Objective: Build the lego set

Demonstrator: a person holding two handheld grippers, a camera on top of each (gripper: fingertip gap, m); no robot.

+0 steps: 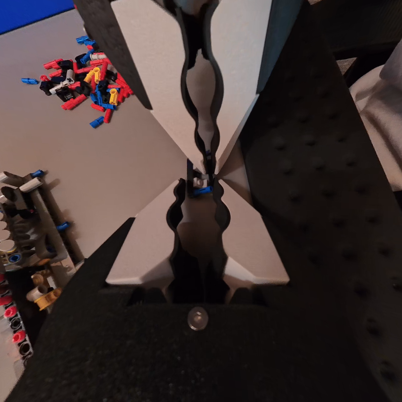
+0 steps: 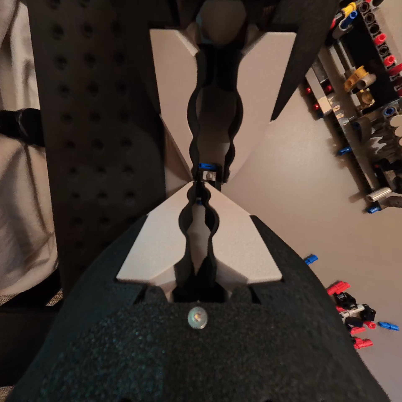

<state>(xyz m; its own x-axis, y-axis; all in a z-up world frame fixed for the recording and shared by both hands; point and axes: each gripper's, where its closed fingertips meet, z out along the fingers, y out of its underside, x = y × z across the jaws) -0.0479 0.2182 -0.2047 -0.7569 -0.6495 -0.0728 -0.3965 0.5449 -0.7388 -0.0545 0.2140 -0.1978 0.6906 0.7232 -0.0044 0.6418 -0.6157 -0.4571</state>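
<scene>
My two grippers meet tip to tip above the pale table (image 1: 113,174). Between them is a small lego assembly (image 1: 198,181): a black piece, a grey connector and a blue pin (image 1: 203,190). My left gripper (image 1: 198,185) comes from the bottom of its view and is shut on the grey and blue end. My right gripper (image 1: 207,161) comes from above, shut on the thin black end. In the right wrist view, my right gripper (image 2: 198,187) pinches the black part. The left gripper (image 2: 210,174) opposite holds the assembly (image 2: 209,175) with its blue pin (image 2: 206,165).
A pile of loose red, blue, black and yellow pins (image 1: 87,82) lies on the table, also seen in the right wrist view (image 2: 352,313). A partly built grey and black model (image 1: 28,239) (image 2: 359,108) lies nearby. Pale cloth (image 2: 21,174) is at the table's side. Left and right tips are no more than a few centimetres apart.
</scene>
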